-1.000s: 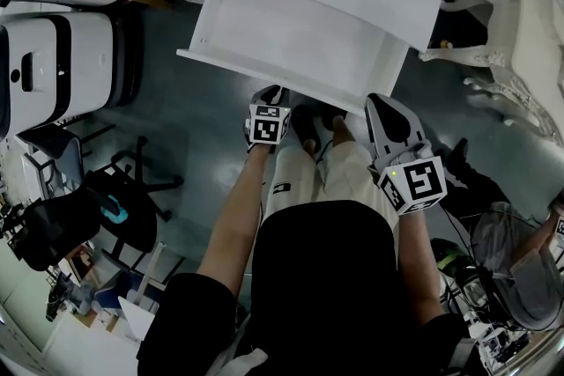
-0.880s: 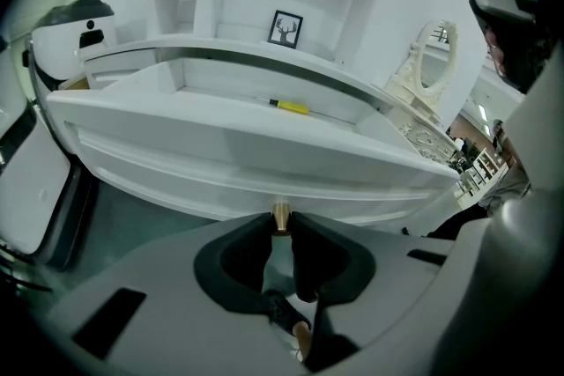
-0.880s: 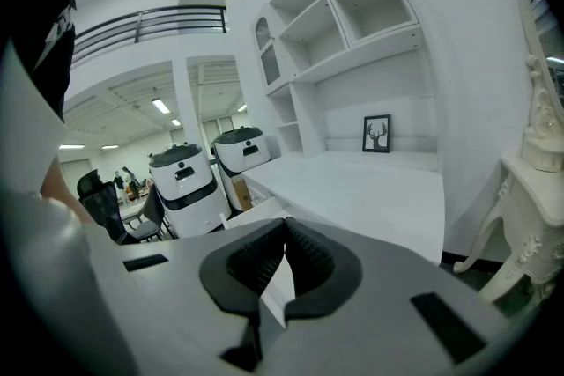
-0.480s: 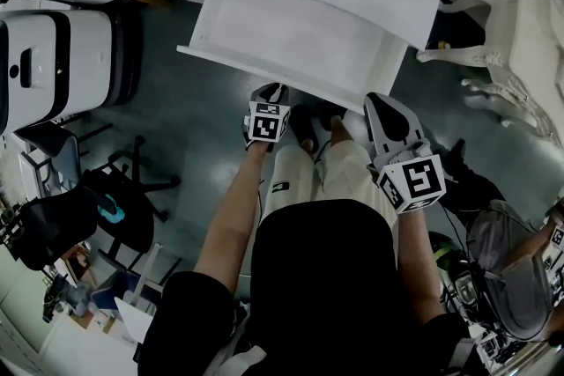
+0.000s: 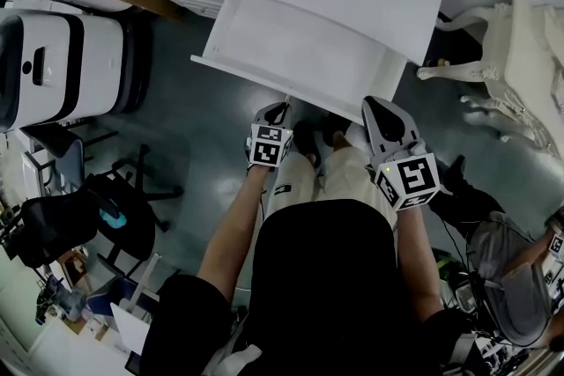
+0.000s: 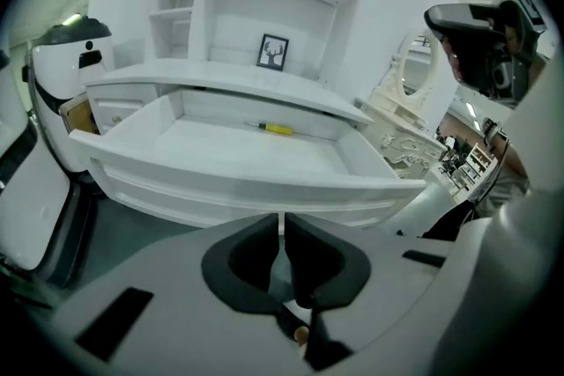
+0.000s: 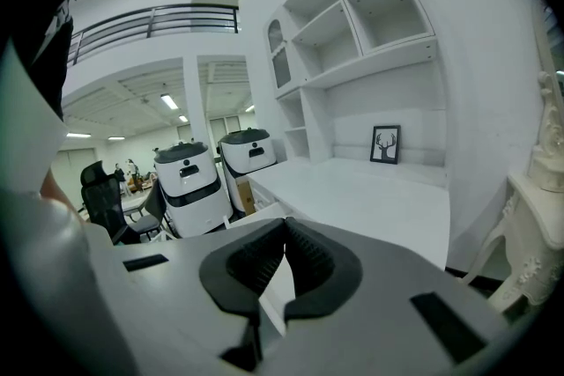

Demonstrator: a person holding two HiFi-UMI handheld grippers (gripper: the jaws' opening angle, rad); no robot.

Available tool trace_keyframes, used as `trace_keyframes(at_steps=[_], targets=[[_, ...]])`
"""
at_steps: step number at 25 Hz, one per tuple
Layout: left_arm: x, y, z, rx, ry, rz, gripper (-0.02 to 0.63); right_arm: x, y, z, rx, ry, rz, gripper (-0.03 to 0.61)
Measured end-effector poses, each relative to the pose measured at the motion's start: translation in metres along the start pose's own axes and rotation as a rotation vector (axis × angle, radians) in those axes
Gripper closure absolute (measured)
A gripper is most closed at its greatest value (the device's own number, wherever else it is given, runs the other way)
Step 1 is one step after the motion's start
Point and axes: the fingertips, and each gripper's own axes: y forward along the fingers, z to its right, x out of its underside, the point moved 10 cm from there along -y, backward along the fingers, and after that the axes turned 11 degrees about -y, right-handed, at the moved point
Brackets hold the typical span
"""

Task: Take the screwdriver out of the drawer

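The white drawer (image 5: 231, 66) stands pulled out under the desk top. Deep inside it, near the back wall, lies the yellow-handled screwdriver (image 6: 275, 129); I cannot make it out in the head view. My left gripper (image 5: 280, 106) hovers just in front of the drawer's front wall (image 6: 238, 189), a little above it. Its jaws (image 6: 282, 229) are closing, with only a thin slit left and nothing between them. My right gripper (image 5: 374, 106) hangs near the drawer's right front corner, shut and empty (image 7: 284, 233), facing the desk top.
Two white robot-like machines (image 5: 53, 57) stand left of the desk, with black office chairs (image 5: 106, 207) nearer me. An ornate white table (image 5: 520, 75) stands to the right. A small framed picture (image 6: 274, 51) leans in the shelf unit above the desk.
The head view has shifted slightly, so desk and drawer sit a bit lower and further right. My left gripper stays by the drawer's front lip. The right gripper has barely moved.
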Motion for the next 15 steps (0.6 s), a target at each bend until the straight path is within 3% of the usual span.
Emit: trace_keyframes(at_steps=[7, 15], targets=[[-0.034, -0.043, 0.022, 0.062, 0.009, 0.131, 0.583, -0.003, 0.005, -0.006, -0.013, -0.044, -0.012, 0.56], [-0.078, -0.07, 0.038, 0.1, 0.031, 0.271, 0.584, 0.023, 0.04, 0.003, -0.027, -0.096, -0.088, 0.54]])
